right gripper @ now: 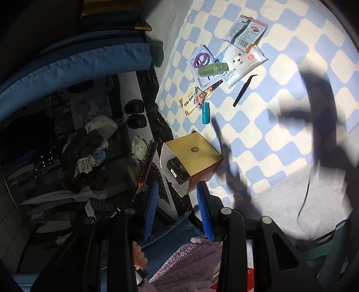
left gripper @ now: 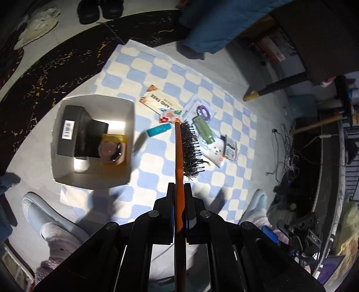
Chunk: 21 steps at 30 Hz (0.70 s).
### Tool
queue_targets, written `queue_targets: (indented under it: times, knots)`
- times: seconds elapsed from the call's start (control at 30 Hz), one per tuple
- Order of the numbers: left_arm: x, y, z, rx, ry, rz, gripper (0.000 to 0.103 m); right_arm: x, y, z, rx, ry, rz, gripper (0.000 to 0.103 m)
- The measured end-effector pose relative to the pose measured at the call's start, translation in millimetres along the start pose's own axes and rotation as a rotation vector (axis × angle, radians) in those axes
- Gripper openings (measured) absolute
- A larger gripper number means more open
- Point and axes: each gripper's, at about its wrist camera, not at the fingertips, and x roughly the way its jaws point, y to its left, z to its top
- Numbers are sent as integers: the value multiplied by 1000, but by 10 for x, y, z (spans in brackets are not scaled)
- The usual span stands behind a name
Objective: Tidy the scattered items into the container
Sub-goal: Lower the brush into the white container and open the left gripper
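Observation:
My left gripper point(left gripper: 179, 191) is shut on the orange handle of a hairbrush point(left gripper: 187, 146) with black bristles, held above the checkered rug, right of the open box point(left gripper: 128, 107). The box holds a black carton point(left gripper: 71, 130) and a yellow packet point(left gripper: 113, 149). On the rug lie a teal tube point(left gripper: 158, 131), a printed card point(left gripper: 159, 101), a green bottle point(left gripper: 203, 130) and a white bear packet point(left gripper: 216, 151). My right gripper point(right gripper: 177, 202) is open and empty, held high beside the box point(right gripper: 193, 157). The brush also shows in the right wrist view point(right gripper: 145, 164).
The blue and cream rug point(left gripper: 202, 89) lies on a pale floor. Slippered feet point(left gripper: 42, 213) stand at its near edge. Black tweezers point(right gripper: 244, 91) and a snack packet point(right gripper: 245, 31) lie on the rug. Black shoes point(left gripper: 99, 9), a blue cushion point(right gripper: 74, 67) and cables point(left gripper: 289, 146) surround it.

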Motion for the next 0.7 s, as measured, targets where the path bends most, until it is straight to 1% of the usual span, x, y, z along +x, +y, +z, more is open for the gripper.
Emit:
queue_targets:
  times: [0.07,0.13,0.2,0.3,0.4,0.47,0.53,0.6,0.7]
  knots:
    - [-14,129,80,-44,5,21,3,-3,-19,2,8,-1,-2,37]
    - [-5,231,139,-81,11,59,3,-4,-32,5,14,-7,-9,37]
    - [18,283,184,-107,22,95,3,-1,-42,7,15,-10,-17,37]
    - [92,300,234,-147,37,115,3,7,-50,8,15,-8,-23,37]
    - [162,295,279,-155,41,147,3,9,-60,13,18,-7,-26,37]
    - [212,293,307,-155,35,204,3,12,-67,17,21,-4,-30,37]
    - [268,291,317,-158,36,230,3,23,-79,24,22,5,-32,37]
    - [294,327,328,-183,35,202,3,28,-88,28,25,8,-33,37]
    - [258,411,343,-265,8,111,4,15,-109,39,34,9,-32,37]
